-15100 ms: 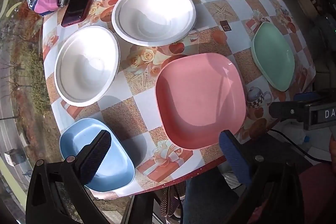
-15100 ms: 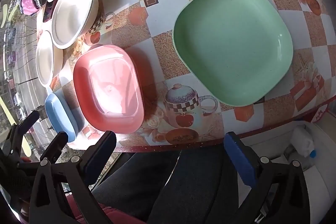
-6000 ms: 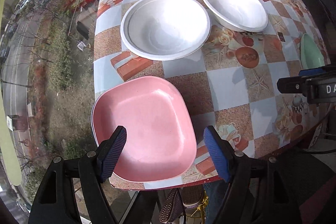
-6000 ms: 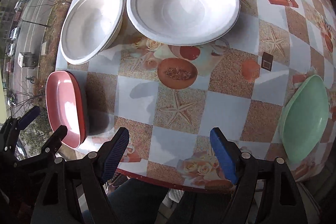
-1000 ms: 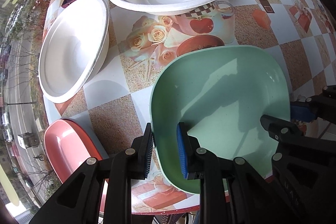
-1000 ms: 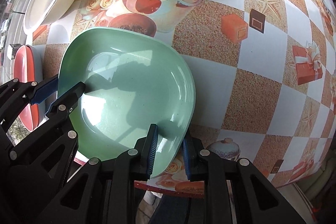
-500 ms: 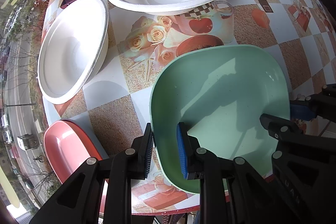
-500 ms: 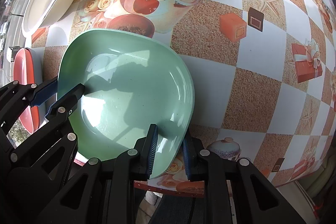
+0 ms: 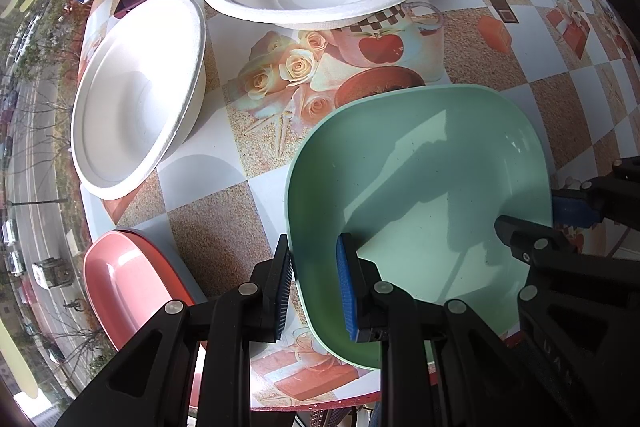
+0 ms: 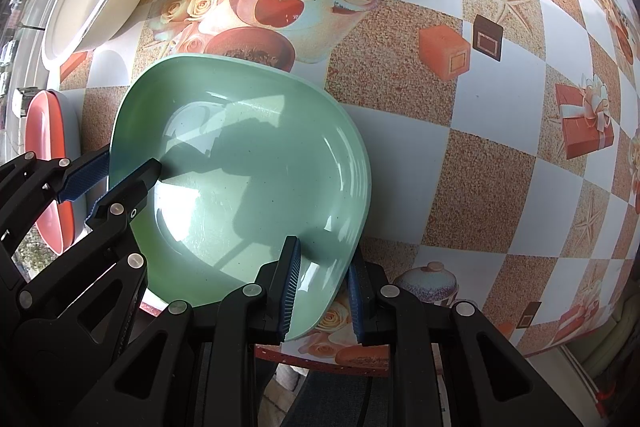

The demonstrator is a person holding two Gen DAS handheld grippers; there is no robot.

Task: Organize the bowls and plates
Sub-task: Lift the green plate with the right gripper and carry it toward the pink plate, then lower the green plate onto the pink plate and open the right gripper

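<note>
Fingers of left gripper (image 9: 314, 291) pinching green plate (image 9: 420, 187) rim; right gripper (image 10: 322, 291) fingers pinching opposite rim.

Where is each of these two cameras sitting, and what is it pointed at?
Left wrist: rides the left gripper, facing down at the green plate whose rim it clamps; the right gripper's fingers show.
Right wrist: rides the right gripper, facing down at the opposite rim; the left gripper's fingers show.
Shared: green plate, pink plate, white bowls.
</note>
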